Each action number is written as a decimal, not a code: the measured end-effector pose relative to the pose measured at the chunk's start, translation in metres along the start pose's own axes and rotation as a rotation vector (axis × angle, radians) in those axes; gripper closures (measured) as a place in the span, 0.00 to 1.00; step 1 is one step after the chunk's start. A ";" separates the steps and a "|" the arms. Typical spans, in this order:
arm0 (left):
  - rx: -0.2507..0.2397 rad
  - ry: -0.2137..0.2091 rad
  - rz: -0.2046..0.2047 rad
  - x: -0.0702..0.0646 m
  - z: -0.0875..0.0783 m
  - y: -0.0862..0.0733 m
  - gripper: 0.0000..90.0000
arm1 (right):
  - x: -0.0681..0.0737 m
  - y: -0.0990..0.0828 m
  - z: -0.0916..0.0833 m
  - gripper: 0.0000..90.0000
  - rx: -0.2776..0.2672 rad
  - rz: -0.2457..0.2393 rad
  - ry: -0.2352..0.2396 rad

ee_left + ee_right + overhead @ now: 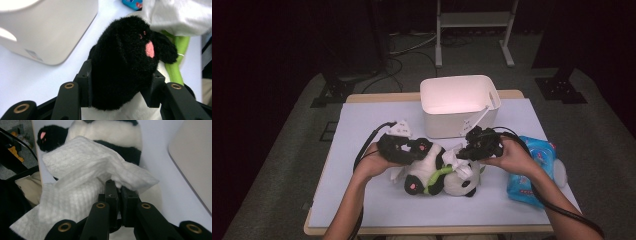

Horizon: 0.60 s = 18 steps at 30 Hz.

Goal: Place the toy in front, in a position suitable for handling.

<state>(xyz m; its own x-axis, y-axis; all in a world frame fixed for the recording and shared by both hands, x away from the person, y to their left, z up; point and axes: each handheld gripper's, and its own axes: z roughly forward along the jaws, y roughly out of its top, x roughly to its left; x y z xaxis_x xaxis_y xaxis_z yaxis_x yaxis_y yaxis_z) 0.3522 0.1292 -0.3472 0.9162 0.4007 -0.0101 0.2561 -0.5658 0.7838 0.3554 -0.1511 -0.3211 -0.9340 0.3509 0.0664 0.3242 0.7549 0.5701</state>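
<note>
A black-and-white panda plush [423, 169] lies on the white table in front of me, with a green bamboo piece [437, 176] across it. My left gripper [420, 147] is shut on one black paw [125, 50], which has a pink pad; both jaws press into the fur. My right gripper [463, 152] is shut on a white wipe [85, 170], pinching its edge between the pads [111, 192]. The wipe [457, 161] drapes over the panda's body [112, 132] near its head.
A white plastic bin [459, 100] stands open just behind the panda. A blue pack of wipes [532, 170] lies to the right by my right forearm. The white table cover [362, 200] stretches toward the front edge. Stands and cables are on the floor beyond.
</note>
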 end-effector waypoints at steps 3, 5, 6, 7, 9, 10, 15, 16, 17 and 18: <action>-0.037 -0.003 -0.015 -0.003 -0.004 -0.015 0.58 | -0.002 0.000 -0.004 0.94 -0.001 -0.001 -0.006; -0.049 -0.004 -0.016 -0.005 -0.005 -0.020 0.58 | -0.003 -0.003 -0.006 0.94 0.008 0.010 -0.012; -0.058 -0.008 -0.016 -0.006 -0.006 -0.022 0.58 | -0.004 -0.006 -0.007 0.94 0.016 0.015 -0.014; -0.065 -0.011 -0.018 -0.007 -0.007 -0.023 0.57 | -0.005 -0.009 -0.007 0.94 0.024 0.021 -0.016; -0.065 -0.012 -0.018 -0.008 -0.007 -0.024 0.57 | -0.007 -0.014 -0.008 0.94 0.039 0.036 -0.022; -0.060 -0.012 -0.017 -0.009 -0.008 -0.024 0.57 | -0.008 -0.017 -0.009 0.94 0.043 0.048 -0.025; -0.067 -0.021 -0.016 -0.009 -0.010 -0.027 0.57 | -0.017 -0.036 -0.011 0.94 0.060 0.104 -0.032; -0.070 -0.024 -0.018 -0.009 -0.010 -0.028 0.57 | -0.018 -0.039 -0.010 0.94 0.066 0.112 -0.031; -0.072 -0.027 -0.021 -0.009 -0.011 -0.029 0.57 | -0.020 -0.043 -0.008 0.94 0.071 0.118 -0.033; -0.073 -0.029 -0.024 -0.009 -0.011 -0.030 0.57 | -0.021 -0.047 -0.008 0.94 0.071 0.128 -0.033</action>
<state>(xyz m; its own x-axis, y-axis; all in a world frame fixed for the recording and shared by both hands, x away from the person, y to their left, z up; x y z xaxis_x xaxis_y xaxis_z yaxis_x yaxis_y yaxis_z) 0.3327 0.1503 -0.3633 0.9191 0.3913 -0.0464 0.2554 -0.5017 0.8265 0.3586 -0.1981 -0.3431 -0.8792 0.4641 0.1075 0.4514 0.7395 0.4994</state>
